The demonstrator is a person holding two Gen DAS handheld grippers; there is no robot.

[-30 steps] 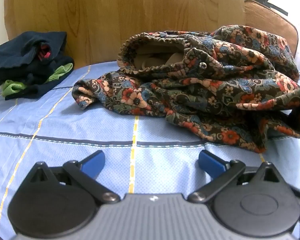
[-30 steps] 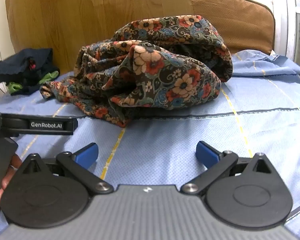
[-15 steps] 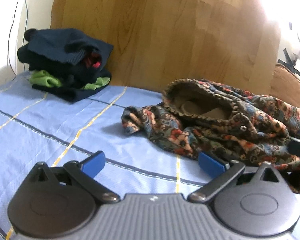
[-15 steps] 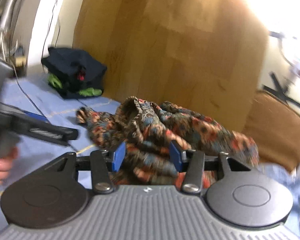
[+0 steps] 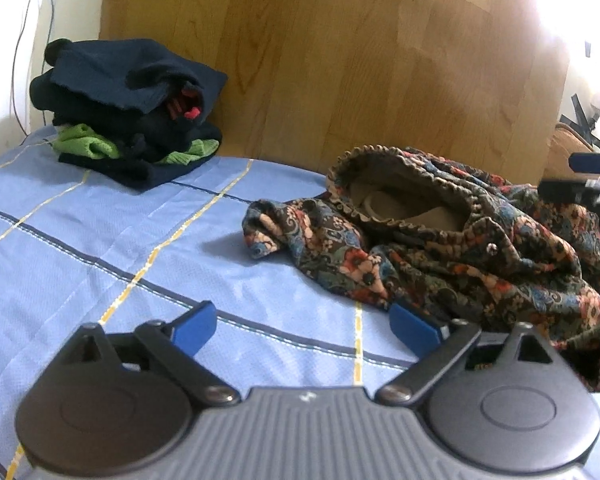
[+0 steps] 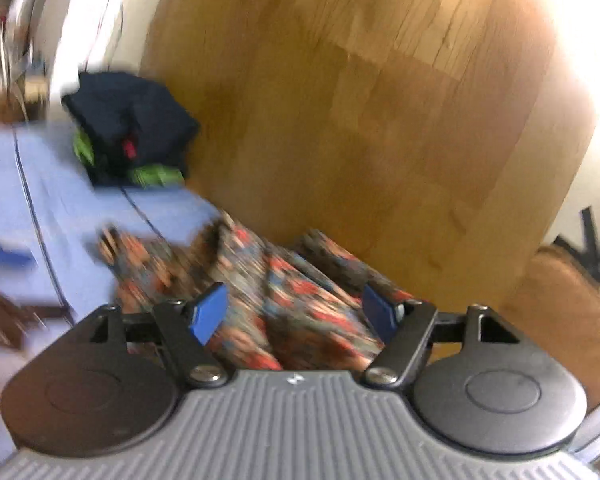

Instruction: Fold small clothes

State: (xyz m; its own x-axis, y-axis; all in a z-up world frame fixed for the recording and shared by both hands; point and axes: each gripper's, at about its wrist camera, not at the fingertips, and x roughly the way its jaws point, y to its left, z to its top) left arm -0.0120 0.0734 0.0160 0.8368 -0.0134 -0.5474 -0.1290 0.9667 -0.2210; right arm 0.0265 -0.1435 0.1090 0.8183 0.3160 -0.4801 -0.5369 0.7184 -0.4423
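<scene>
Folding has not begun on the flowered garment [image 5: 460,256]: it lies crumpled on the blue sheet [image 5: 100,248], neck opening gaping upward, no edge squared, no panel flat.

My left claw [image 5: 304,326] stands wide apart and holds nothing. Only bare sheet lies between its pads, though its jaws have just been closing a little. The garment sits ahead and to the right of this claw, its near hem just beside the right blue pad [image 5: 414,330]; contact there cannot be confirmed.

My right claw [image 6: 296,312] has just been opening after a partial closure. Flowered fabric fills the gap between its pads, but the view is blurred and the cloth appears to stand clear of both pads, so I judge it not gripped. In the left view, part of this claw shows past the far right of the garment.

Far ahead and to the left, against the wooden headboard [image 5: 340,64], sits a pile of dark clothes [image 5: 128,108] with green showing; whether it is finished work I cannot tell.

Remaining: take hold, spread flat, fold, set aside.
</scene>
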